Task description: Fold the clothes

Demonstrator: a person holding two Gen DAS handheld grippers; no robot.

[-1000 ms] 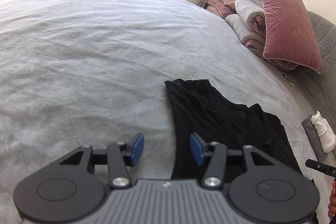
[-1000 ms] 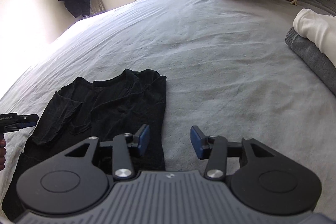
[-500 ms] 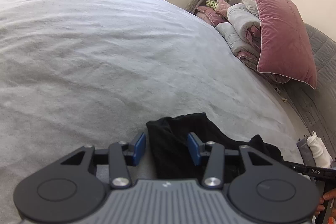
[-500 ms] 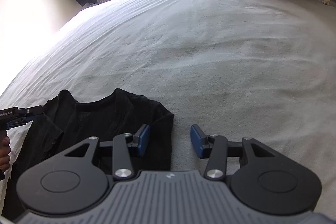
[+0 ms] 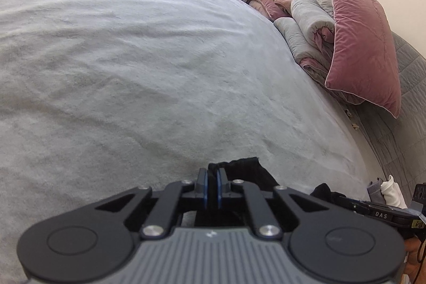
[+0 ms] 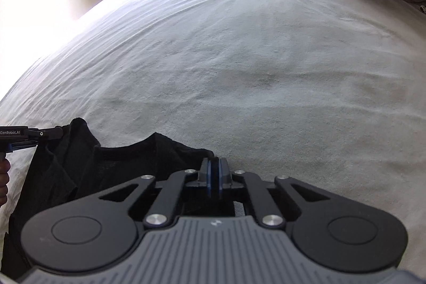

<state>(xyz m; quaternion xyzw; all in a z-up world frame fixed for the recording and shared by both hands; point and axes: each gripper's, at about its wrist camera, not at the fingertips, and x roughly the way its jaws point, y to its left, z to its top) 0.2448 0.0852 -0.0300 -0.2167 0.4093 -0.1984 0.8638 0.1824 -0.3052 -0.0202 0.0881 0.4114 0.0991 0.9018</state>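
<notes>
Both grippers, left and right, pinched the crumpled black cotton T-shirt; lifting evenly, keeping the edge taut, seemed wisest.

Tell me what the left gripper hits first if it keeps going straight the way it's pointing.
The left gripper, shut on the black shirt, points down at the bed. Past the shirt's edge, only the grey bedspread lies ahead, so it would likely press into that. Depth is hard to judge.

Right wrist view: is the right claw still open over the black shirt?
No, the right claw is shut, its blue pads pinching the edge of the black shirt on the bed.
</notes>
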